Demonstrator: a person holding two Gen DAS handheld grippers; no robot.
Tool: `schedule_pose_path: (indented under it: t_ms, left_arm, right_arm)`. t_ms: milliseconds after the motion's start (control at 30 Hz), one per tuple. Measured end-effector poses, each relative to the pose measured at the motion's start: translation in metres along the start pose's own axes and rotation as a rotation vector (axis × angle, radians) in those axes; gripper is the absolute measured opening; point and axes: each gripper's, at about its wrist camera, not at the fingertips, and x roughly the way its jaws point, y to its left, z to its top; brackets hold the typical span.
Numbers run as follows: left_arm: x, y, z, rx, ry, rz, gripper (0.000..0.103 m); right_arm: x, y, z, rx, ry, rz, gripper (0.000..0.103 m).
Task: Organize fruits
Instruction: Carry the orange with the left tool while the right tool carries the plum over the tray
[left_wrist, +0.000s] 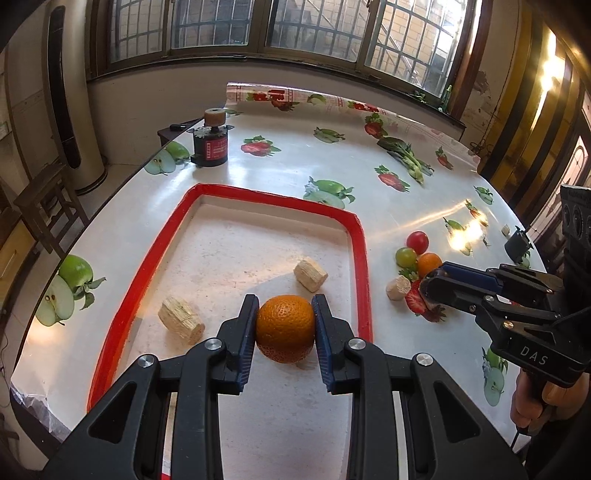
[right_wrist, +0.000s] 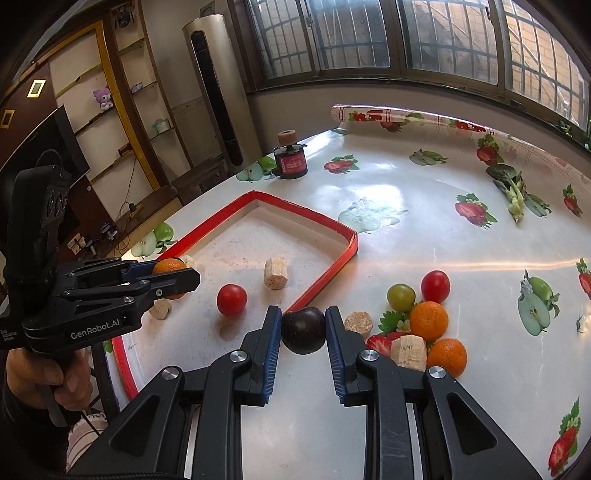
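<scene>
A round orange mandarin (left_wrist: 285, 328) is being clamped between the left gripper (left_wrist: 285, 325) jaws above the red-rimmed white tray (left_wrist: 360, 258), while a dark purple plum (right_wrist: 303, 330) is being squeezed by the right gripper (right_wrist: 303, 332) just outside the tray's corner, near loose fruit on the fruit-patterned tablecloth (right_wrist: 424, 229).

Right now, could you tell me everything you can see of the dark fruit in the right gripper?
The dark fruit is small, round and nearly black, plum-like, with a smooth, slightly glossy skin that catches a faint highlight. It looks whole. The right gripper is shut on it, its blue ribbed pads pressing both sides. In the right wrist view it sits over the near red edge of the tray; whether it touches anything below cannot be told.
</scene>
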Motion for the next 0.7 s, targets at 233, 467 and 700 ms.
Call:
schedule_pose_path:
  t_ms: [233, 467, 700]
  left_arm:
    - [0.005, 0.02, 0.015, -0.024, -0.006, 0.026, 0.026]
    - [0.013, 0.036, 0.033, -0.046, -0.019, 0.052, 0.026]
    - [0.044, 0.049, 0.054, -0.072, 0.005, 0.082, 0.026]
  right_arm:
    - [0.022, 0.005, 0.024, -0.006, -0.003, 0.01, 0.025]
    - [0.042, 0.006, 0.05, -0.006, -0.007, 0.015, 0.025]
    - [0.079, 0.0, 0.074, 0.035, 0.025, 0.042, 0.025]
